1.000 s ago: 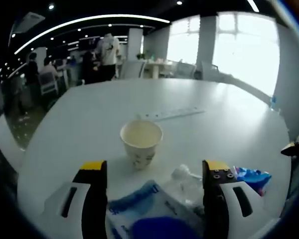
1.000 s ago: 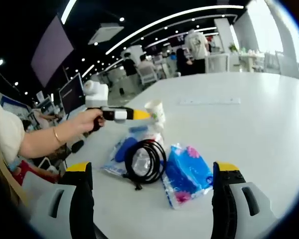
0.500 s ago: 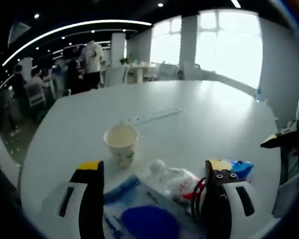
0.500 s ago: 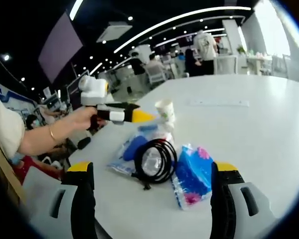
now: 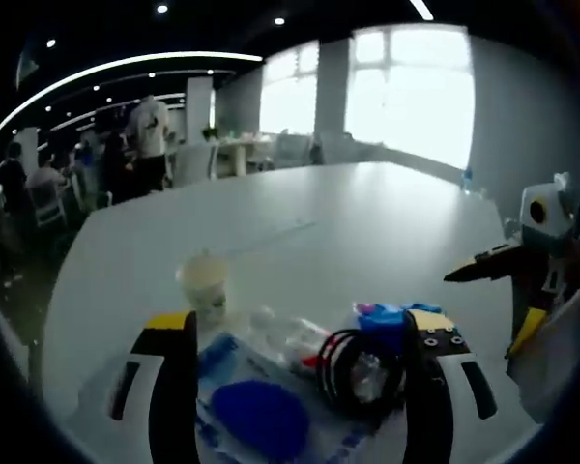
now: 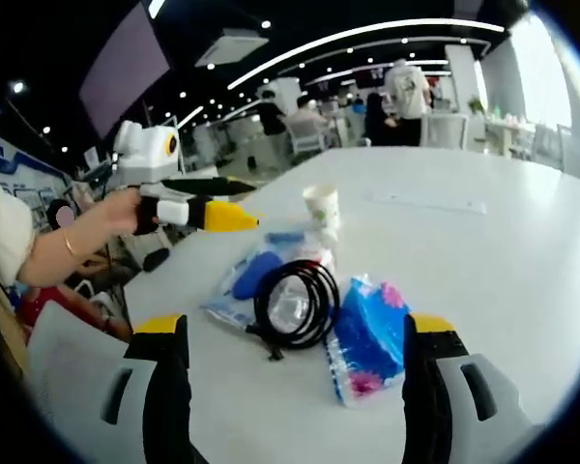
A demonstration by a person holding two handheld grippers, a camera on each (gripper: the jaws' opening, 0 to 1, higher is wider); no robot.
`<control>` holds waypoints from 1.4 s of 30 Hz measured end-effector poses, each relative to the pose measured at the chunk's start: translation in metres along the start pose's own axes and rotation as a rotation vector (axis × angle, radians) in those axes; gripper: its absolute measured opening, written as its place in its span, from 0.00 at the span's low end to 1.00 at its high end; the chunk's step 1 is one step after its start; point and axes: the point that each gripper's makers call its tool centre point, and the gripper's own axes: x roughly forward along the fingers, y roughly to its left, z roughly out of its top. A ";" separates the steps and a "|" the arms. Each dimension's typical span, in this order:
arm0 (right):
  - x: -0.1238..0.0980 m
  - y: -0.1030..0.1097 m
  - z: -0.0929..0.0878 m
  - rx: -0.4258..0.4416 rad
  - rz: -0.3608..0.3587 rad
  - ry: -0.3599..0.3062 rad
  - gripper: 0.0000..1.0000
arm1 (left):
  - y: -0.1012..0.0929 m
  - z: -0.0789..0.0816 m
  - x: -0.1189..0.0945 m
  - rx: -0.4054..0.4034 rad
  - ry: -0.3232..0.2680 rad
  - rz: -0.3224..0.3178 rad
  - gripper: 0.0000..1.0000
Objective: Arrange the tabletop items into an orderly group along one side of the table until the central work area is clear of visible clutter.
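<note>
A white paper cup point(image 5: 201, 285) point(image 6: 321, 205) stands upright on the white table point(image 5: 367, 222). In front of it lies a pile: a blue pouch point(image 5: 261, 418) point(image 6: 244, 280), a clear plastic bag point(image 5: 290, 338), a black coiled cable point(image 5: 360, 369) point(image 6: 295, 302) and a blue tissue pack point(image 5: 391, 315) point(image 6: 367, 333). My left gripper point(image 5: 298, 324) is open, hovering over the pouch and the cable with nothing held; in the right gripper view a hand point(image 6: 106, 217) holds it point(image 6: 198, 211) left of the cup. My right gripper point(image 6: 293, 329) stands open just short of the pile, also empty.
A long white strip point(image 5: 271, 237) point(image 6: 430, 201) lies flat beyond the cup. The right gripper point(image 5: 527, 261) enters the left gripper view at the right edge. People, chairs and desks stand past the table's far end. Bare tabletop stretches right of the pile.
The left gripper has drawn back from the cup, so the cable and tissue pack have come into its view. The items have not moved. The right gripper has barely shifted.
</note>
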 end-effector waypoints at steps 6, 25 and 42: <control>0.000 0.001 0.001 -0.014 0.009 -0.010 0.85 | -0.013 -0.004 -0.019 -0.005 -0.008 -0.024 0.90; -0.010 -0.065 -0.022 0.014 -0.353 0.056 0.74 | -0.029 -0.021 -0.047 -0.011 0.001 -0.014 0.92; 0.000 -0.072 -0.066 0.126 -0.367 0.173 0.70 | -0.044 -0.035 -0.075 -0.018 0.016 -0.014 0.91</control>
